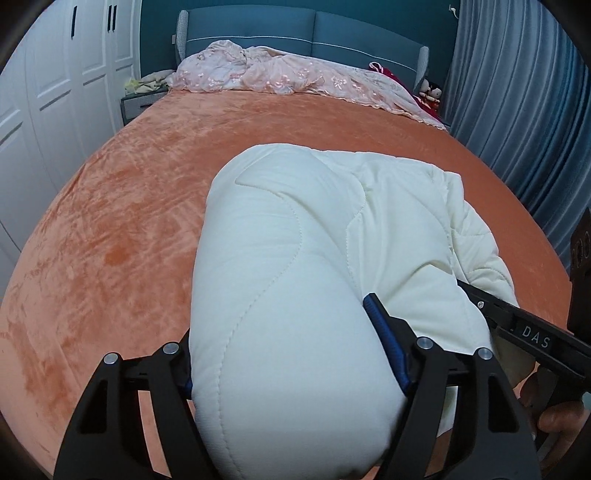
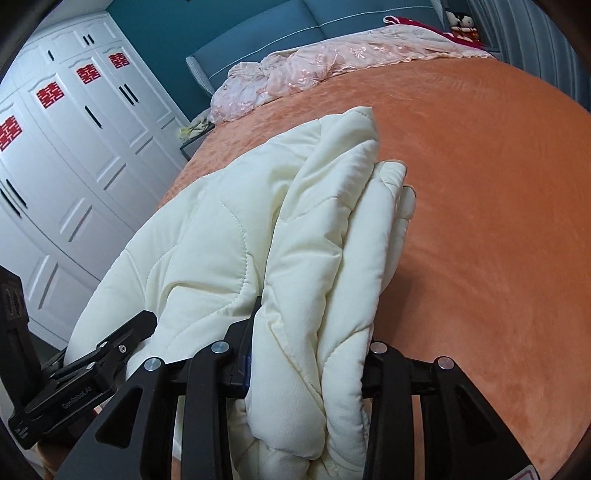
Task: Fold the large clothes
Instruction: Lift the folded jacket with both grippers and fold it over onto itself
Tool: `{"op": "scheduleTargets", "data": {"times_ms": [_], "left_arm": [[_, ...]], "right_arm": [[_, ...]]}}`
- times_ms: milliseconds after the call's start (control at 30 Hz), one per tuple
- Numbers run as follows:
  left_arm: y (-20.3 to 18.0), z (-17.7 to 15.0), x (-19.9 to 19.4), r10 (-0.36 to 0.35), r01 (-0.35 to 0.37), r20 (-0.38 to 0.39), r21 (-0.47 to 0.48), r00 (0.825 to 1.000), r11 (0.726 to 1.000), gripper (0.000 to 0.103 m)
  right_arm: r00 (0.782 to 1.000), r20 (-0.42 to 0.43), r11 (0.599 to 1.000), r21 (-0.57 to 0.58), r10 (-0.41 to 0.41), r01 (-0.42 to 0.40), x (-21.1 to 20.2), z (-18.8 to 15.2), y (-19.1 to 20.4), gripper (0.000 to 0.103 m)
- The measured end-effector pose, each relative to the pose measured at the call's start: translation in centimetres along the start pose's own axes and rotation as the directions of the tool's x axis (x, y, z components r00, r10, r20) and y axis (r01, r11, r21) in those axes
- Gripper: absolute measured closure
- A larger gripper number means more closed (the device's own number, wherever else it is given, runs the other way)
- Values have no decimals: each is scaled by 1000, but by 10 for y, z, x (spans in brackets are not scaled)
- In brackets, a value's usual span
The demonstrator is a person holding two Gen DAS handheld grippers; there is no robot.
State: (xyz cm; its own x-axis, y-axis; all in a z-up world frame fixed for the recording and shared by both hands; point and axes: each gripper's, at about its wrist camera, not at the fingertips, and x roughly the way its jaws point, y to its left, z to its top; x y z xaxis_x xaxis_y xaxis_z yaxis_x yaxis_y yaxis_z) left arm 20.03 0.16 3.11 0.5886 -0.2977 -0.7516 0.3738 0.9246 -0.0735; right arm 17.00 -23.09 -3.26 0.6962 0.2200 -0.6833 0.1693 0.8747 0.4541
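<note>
The bed (image 1: pixel 140 192) is covered by an orange plush spread that reaches to its edges and shows a mottled, brushed nap. With the blue padded headboard (image 1: pixel 314 33) as landmark: right below it, along the head of the bed, lies a crumpled pink embroidered coverlet (image 1: pixel 280 74), stretched from one side to the other. At its end nearest the curtain, a dark red cloth (image 1: pixel 388 74) shows just behind it. Well away from the headboard, toward the foot of the bed, a thick cream quilted garment (image 1: pixel 295 258) is bunched into a bulky fold; its far part rests on the spread, its near part is raised.
</note>
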Motion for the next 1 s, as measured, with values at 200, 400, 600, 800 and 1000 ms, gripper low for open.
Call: {"op": "scheduleTargets", "data": {"times_ms": [200,400,600,800,1000], "left_arm": [[31,12,38,44,-44,-32,5,999,999,33],[41,4,62,81,-80,-45,25,996,996,33],[36,-5,70,127,-125,-38,53,991,991,31],[35,-8,65,171,-169,-56,40,984,985,24],[33,-8,35,311,-307,-59,71,949,949,22]], "right_arm": [[998,-32,997,-63,-56,54,46,10,21,68],[990,-47,980,-151,-135,127,72,3,31,68],[981,-41,962,-206,-189,176,83,-7,35,65],[974,-78,963,-187,-212,194,77,-6,34,58],[975,-155,986,-70,-159,149,34,-9,21,50]]}}
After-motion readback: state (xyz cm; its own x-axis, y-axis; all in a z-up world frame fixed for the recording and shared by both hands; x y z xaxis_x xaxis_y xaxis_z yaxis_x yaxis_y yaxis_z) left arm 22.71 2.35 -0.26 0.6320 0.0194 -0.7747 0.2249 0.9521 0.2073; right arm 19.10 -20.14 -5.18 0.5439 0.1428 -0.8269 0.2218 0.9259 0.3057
